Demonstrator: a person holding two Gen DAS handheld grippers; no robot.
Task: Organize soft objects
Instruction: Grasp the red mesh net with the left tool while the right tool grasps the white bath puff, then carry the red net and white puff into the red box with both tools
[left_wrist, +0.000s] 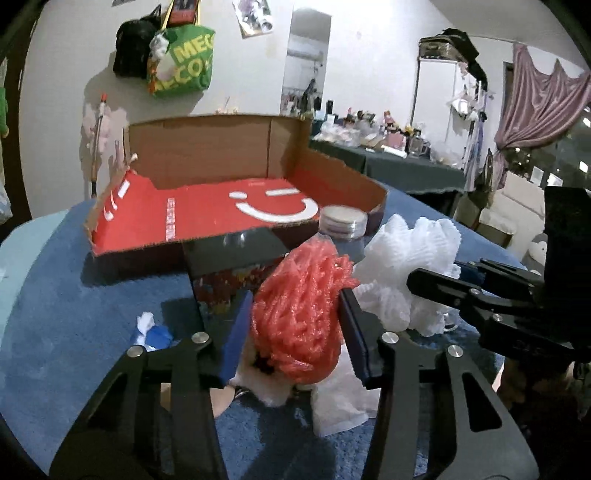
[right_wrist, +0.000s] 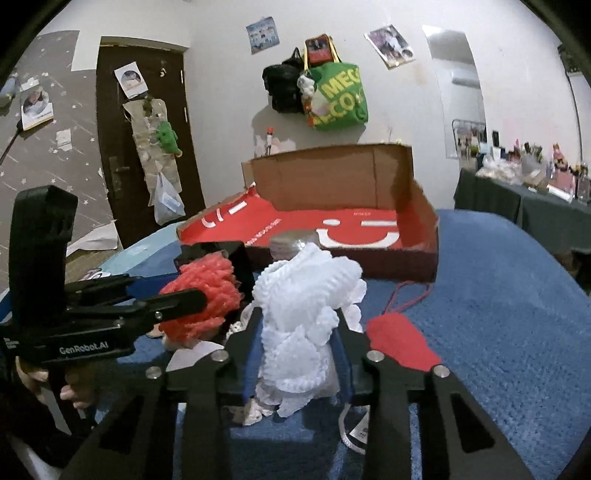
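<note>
Currently: left gripper (left_wrist: 295, 314) clamped on red foam net (left_wrist: 299, 310), centre frame; right gripper (right_wrist: 295, 332) clamped on white foam net (right_wrist: 303, 314), centre frame.

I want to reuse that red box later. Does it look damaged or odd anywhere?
Yes. The red cardboard box has ragged, torn wall edges, clearest along its left side and the right wall. A round lidded jar sits at its front edge, not a soft item.

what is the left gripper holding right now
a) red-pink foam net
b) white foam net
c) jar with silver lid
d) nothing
a, the left gripper is shut on the red-pink foam net, while the right gripper has the white foam net.
</note>
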